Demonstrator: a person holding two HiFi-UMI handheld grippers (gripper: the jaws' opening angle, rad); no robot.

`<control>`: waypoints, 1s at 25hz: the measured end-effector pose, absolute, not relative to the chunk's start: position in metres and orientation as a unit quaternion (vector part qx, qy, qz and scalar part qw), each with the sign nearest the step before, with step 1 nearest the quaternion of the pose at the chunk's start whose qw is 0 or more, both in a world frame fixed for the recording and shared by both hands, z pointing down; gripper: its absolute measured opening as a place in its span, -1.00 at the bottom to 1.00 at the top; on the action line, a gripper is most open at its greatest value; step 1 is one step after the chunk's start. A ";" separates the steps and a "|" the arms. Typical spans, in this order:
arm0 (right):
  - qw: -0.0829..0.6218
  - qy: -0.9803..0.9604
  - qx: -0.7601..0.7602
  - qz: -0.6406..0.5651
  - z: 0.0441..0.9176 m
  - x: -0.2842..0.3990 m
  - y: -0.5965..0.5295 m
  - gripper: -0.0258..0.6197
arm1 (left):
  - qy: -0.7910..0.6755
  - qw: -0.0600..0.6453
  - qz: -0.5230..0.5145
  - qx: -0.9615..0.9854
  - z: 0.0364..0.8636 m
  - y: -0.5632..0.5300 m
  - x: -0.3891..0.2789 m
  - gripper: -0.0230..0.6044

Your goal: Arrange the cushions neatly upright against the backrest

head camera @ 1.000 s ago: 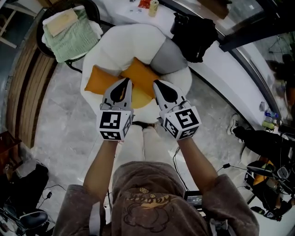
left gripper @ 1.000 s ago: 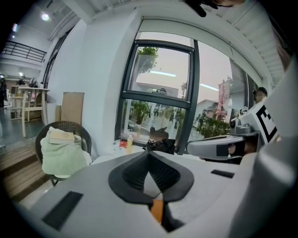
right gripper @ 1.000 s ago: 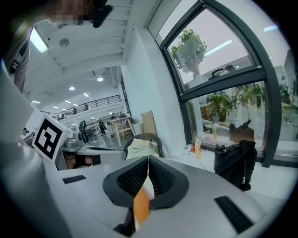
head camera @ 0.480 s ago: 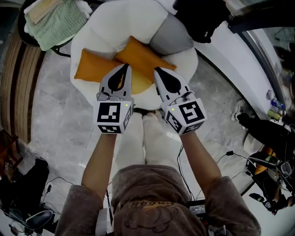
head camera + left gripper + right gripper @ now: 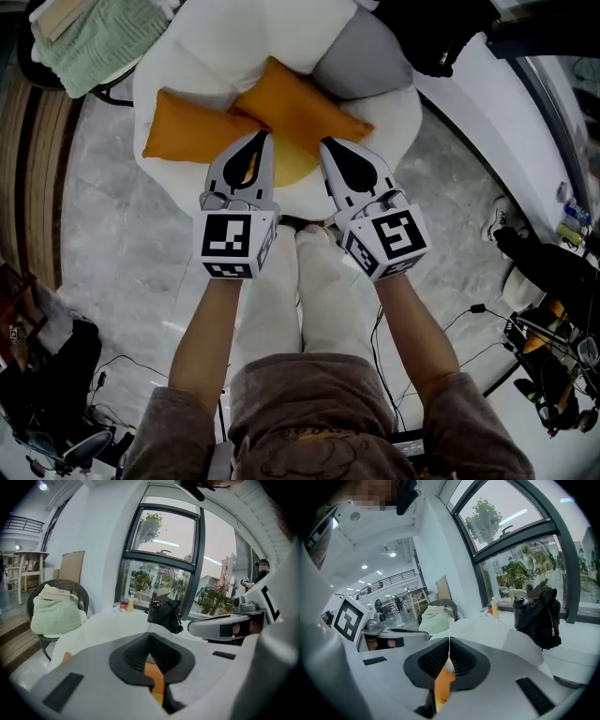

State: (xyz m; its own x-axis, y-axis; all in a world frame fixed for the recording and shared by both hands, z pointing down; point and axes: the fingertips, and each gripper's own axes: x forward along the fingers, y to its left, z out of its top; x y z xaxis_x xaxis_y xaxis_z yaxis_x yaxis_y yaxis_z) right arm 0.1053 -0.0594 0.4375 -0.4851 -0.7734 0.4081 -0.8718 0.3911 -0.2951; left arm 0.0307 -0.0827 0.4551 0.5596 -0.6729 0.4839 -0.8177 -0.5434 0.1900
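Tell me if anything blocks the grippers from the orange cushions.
Nothing visible does. Both orange cushions lie flat just ahead of the left gripper and right gripper. A grey cushion already leans on the backrest, at right.

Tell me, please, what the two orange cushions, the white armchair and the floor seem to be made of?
Orange cushions: woven fabric by the look, matte, with soft creases. White armchair: probably plush upholstery, puffy and dull; the weave is too small to tell. Floor: polished stone or marble-look tile, with grey veining and a slight sheen.
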 end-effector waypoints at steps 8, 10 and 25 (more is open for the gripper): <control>0.122 -0.832 0.486 0.239 0.463 0.096 -0.080 -0.86 | -0.433 0.220 0.182 0.855 0.483 -0.088 0.030 -0.91; 0.131 -0.832 0.483 0.239 0.472 0.095 -0.086 -0.86 | -0.434 0.223 0.182 0.854 0.490 -0.092 0.031 -0.91; 0.249 -0.821 0.445 0.257 0.592 0.091 -0.137 -0.85 | -0.440 0.251 0.194 0.840 0.540 -0.116 0.021 -0.91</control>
State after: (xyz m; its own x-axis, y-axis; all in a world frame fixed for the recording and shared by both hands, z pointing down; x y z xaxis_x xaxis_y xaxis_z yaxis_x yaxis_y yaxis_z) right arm 0.0906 -0.1372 0.5922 -0.4811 -0.6028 0.6365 -0.8580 0.4730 -0.2005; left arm 0.0213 -0.1164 0.5396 0.5372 -0.6426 0.5463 -0.8370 -0.4862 0.2511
